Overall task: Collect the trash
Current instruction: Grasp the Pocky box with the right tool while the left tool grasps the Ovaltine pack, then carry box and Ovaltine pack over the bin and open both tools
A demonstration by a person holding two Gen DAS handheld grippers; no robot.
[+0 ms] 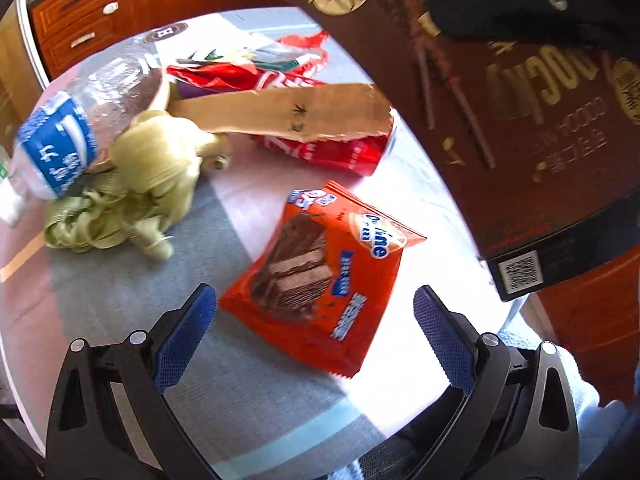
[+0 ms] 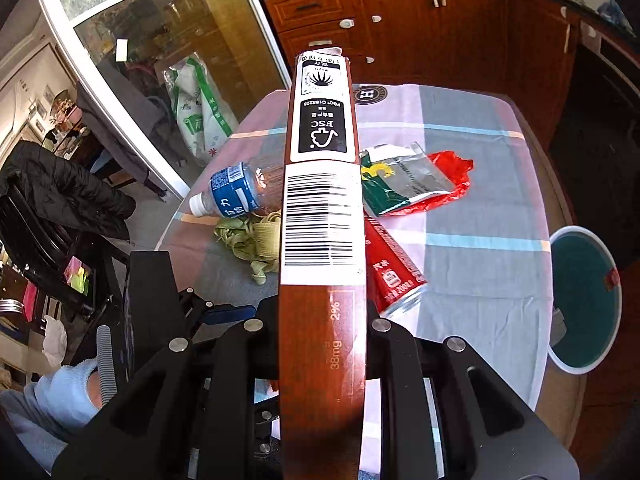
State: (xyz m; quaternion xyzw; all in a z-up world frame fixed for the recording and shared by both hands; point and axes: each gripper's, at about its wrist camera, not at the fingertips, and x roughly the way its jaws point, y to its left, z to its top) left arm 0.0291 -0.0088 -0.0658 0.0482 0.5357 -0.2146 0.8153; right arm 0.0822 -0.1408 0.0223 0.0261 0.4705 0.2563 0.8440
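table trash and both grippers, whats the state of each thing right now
left gripper: open, empty, above the table
right gripper: shut on brown snack box
brown snack box: held off the table
orange snack packet: flat on tablecloth
water bottle: on its side, capped
red packet: lying, torn open
cardboard strip: torn, lying on red packet
bin: upright beside table

Bottle lies left of can on table.

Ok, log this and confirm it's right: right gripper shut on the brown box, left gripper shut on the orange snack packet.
Not quite. The left gripper is open; the orange snack packet lies on the table between its fingers, as the left wrist view shows. The right gripper is indeed shut on the brown box.
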